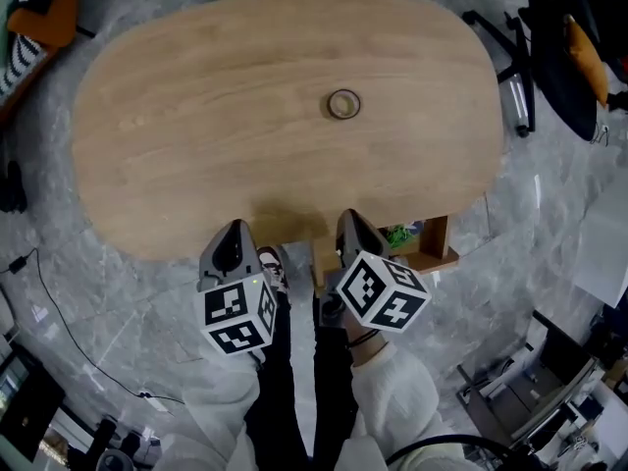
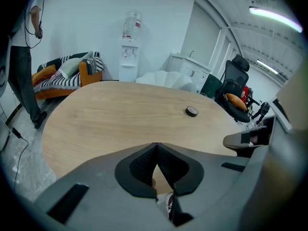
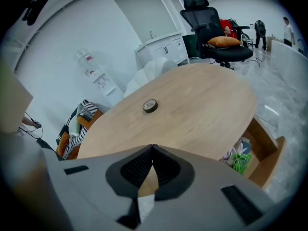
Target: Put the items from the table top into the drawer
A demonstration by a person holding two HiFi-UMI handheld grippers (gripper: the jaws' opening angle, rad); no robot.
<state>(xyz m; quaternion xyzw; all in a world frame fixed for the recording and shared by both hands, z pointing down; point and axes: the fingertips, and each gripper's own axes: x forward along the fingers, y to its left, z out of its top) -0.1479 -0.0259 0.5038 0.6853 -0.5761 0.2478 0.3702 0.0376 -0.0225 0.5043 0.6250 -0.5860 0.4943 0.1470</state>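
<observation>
my left tongs point(image 2: 155, 144) and right tongs point(image 3: 152, 147) sit pinched empty; tape roll point(image 1: 343, 104) mid desk point(image 1: 196, 145), not yet in open drawer point(image 1: 435, 253).

Tape roll point(image 1: 343, 104) on the table point(image 1: 196, 145), drawer point(image 1: 436, 235) under its near right edge.

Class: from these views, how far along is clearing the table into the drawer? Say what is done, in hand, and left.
Done: the drawer is open, with green stuff inside. In hand: nothing; the left gripper and right gripper are shut and empty, at the table's near edge. Left: one tape roll on the table.
</observation>
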